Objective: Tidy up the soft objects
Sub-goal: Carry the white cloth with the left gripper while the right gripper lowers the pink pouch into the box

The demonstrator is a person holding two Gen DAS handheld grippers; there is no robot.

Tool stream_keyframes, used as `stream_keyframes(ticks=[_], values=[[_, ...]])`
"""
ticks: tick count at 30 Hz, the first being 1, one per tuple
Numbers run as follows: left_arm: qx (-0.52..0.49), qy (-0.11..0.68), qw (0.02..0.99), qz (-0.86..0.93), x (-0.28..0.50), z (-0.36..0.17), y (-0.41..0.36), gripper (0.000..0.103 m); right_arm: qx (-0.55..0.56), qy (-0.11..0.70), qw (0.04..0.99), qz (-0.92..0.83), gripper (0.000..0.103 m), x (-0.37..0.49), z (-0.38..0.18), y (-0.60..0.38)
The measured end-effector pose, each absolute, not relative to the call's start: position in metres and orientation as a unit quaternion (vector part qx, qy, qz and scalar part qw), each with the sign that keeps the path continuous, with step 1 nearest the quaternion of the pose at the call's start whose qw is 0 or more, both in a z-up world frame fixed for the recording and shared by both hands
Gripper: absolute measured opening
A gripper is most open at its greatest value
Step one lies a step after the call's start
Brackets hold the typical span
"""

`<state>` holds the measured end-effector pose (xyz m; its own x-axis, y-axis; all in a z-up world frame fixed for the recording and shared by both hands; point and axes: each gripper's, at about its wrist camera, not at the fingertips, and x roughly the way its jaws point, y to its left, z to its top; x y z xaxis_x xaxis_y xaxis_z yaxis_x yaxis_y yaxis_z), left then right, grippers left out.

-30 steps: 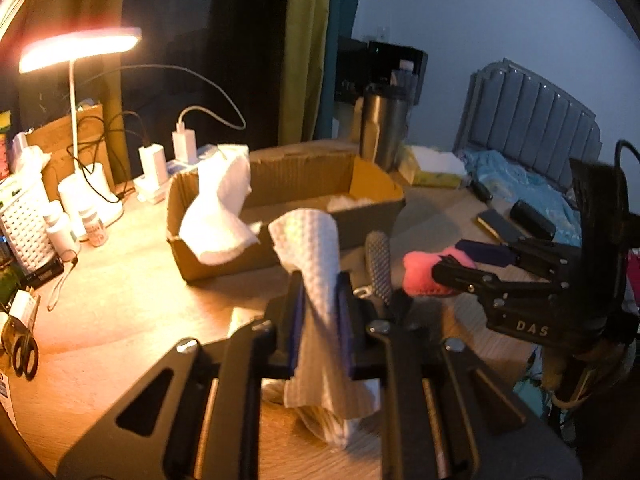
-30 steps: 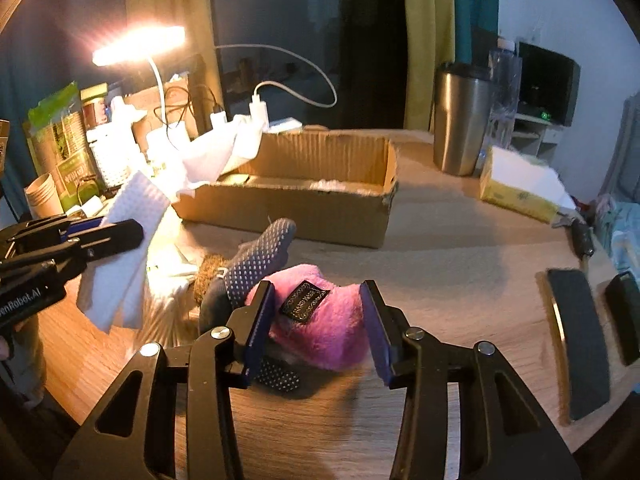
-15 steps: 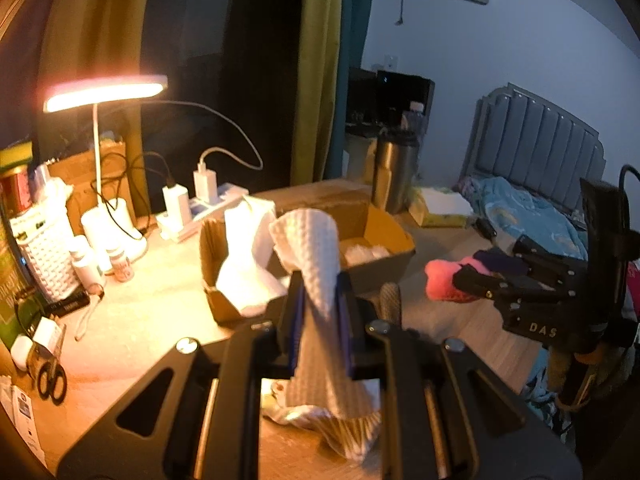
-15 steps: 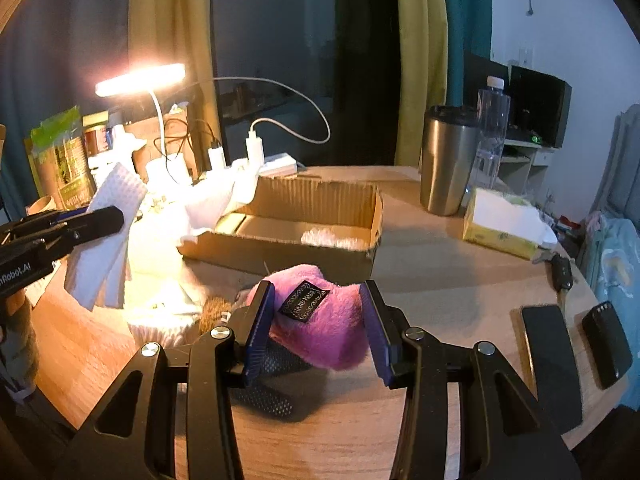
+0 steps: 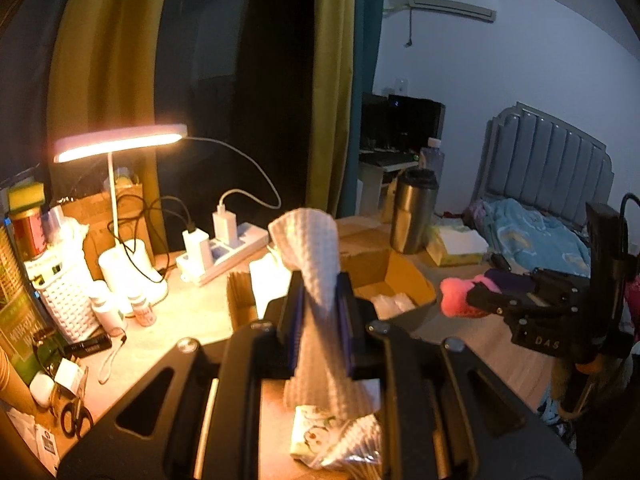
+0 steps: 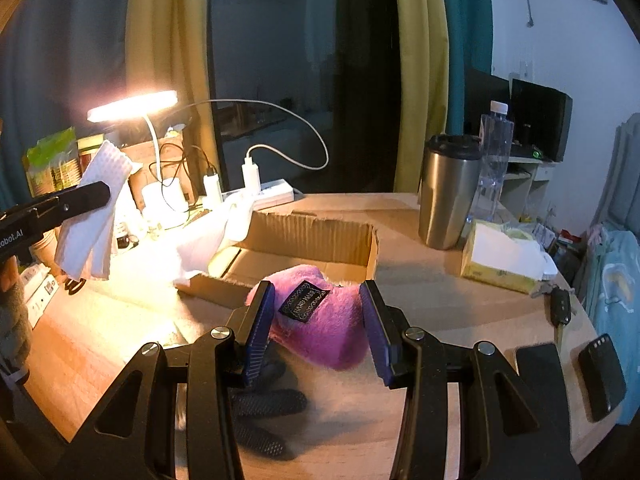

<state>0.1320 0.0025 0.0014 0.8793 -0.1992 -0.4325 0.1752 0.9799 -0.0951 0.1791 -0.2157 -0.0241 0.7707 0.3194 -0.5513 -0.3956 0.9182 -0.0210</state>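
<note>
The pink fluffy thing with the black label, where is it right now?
The pink plush item is clamped in the right gripper, held up just in front of the open cardboard box. In the left wrist view it shows at the right, past the box.

White waffle cloth (image 5: 320,280) hanging, pink plush (image 6: 320,316) lifted

One cardboard box (image 6: 312,240), one steel tumbler (image 6: 448,192), one water bottle (image 6: 494,152) and one tissue pack (image 6: 504,256) are present. Two chargers (image 6: 250,172) occupy one power strip (image 6: 266,194). Two grippers hold one white cloth (image 5: 316,256) and one pink plush (image 6: 320,320).
</note>
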Motion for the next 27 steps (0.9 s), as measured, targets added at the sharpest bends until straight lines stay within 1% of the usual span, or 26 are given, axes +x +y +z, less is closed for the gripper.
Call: stream_keyframes(ticks=[17,27], values=[[-0.033,0.208,0.973,-0.092,0.168,0.015,0.013,0.016,-0.074,0.267,0.942,0.189,0.047,0.211,-0.013,-0.216],[-0.033,0.222,0.97,-0.091,0.2,0.002,0.014,0.016,-0.074,0.27,0.941,0.19,0.047,0.235,-0.016,-0.214]])
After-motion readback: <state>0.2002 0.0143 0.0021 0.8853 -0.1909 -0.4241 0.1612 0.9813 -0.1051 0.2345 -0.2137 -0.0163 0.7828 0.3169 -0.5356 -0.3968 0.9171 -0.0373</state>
